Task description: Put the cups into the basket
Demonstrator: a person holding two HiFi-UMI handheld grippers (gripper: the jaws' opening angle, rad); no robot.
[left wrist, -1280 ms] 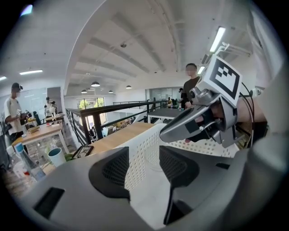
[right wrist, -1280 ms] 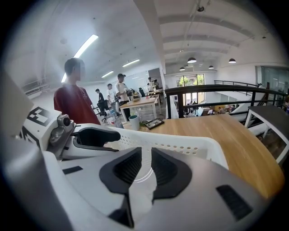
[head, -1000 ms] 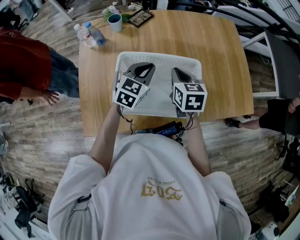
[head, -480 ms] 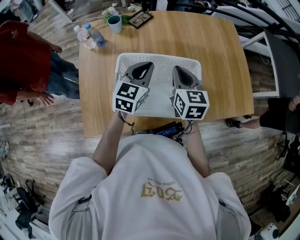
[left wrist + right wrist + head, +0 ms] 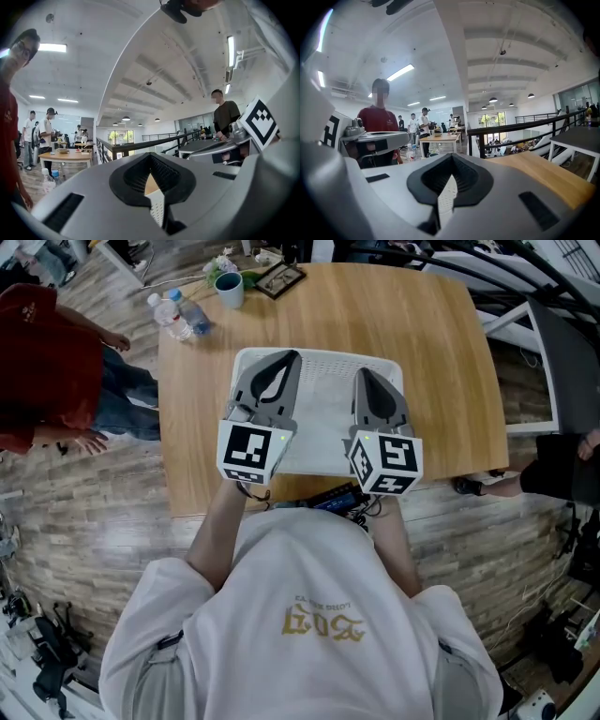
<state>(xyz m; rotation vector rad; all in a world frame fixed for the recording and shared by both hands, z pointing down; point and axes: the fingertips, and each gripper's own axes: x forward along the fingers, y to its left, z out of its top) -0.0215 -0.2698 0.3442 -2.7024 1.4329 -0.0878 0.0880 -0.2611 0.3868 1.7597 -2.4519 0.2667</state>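
Far left: bystander in red (image 5: pixel 42 362) stands off the bench (image 5: pixel 441 352) edge, not involved.

Far-left bench corner: two water bottles (image 5: pixel 178 312), then the teal cup (image 5: pixel 228 284) upright just beside them, with a picture frame (image 5: pixel 281 277) to its right. It's the only cup I can see, and it's well apart from the basket, so not yet in. My read: that corner is just the clutter/staging spot.

Left gripper (image 5: pixel 286 360): held about level above the left half of the basket, pointing away from the person. Its fingers (image 5: pixel 84 187) are fully together with nothing between them. Only basket mesh and bench wood show through the notch.

White mesh basket (image 5: pixel 328 355): sits mid-bench at the near edge, right in front of the person. The visible part is empty. Placement makes sense as a short drop-off point for either hand.

Right gripper (image 5: pixel 364 379): mirrors the left over the basket's right half, tipped slightly down. Its fingers (image 5: pixel 525 187) are closed tight and hold nothing; mesh shows through the gap.

Judgement: both grippers are parked side by side, empty, in a neutral ready pose and not mid-grasp. The left one is the nearer to the cup, and its fingers need to open before any pick.
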